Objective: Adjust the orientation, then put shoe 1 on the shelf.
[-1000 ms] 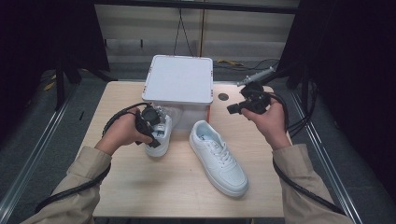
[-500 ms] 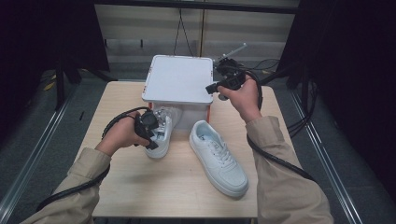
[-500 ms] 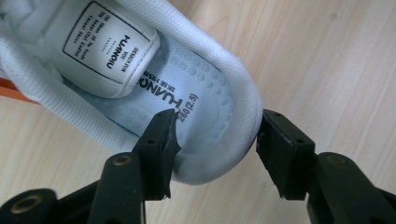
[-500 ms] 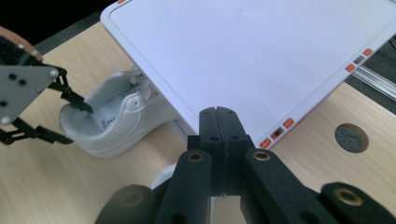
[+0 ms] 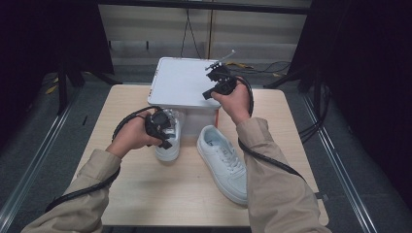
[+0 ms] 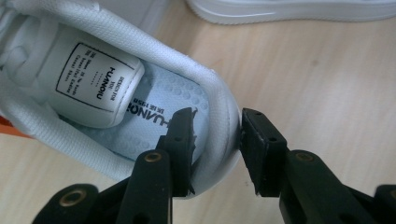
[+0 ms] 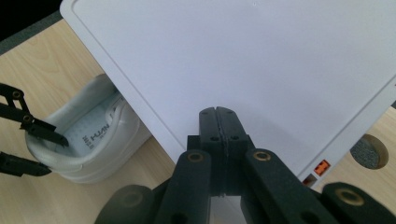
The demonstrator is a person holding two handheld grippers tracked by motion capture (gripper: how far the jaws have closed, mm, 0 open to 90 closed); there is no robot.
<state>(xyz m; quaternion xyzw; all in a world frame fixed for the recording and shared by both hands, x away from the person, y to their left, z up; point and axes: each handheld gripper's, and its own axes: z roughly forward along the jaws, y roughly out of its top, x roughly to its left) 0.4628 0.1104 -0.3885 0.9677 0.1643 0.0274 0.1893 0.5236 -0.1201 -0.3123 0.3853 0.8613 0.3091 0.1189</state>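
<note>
A white sneaker (image 5: 167,145) stands on the wooden table (image 5: 145,194), toe against a white lidded box (image 5: 182,82). My left gripper (image 5: 163,127) straddles its heel (image 6: 224,107), one jaw inside on the insole, the other outside. Its jaws have just been closing, and both pads now touch the heel wall. My right gripper (image 5: 208,94) hovers over the box lid (image 7: 243,56), shut and empty. The right gripper view also shows the sneaker (image 7: 88,140) with the left gripper (image 7: 53,154) at its heel.
A second white sneaker (image 5: 226,160) lies to the right, toe towards the table's front edge. The box has an orange latch (image 7: 320,167). A round hole (image 7: 369,151) pierces the tabletop beside the box. Cables trail from both grippers.
My right hand has swung left from beside the box to above its lid. The left gripper stayed at the sneaker's heel while its jaws narrowed onto it.
</note>
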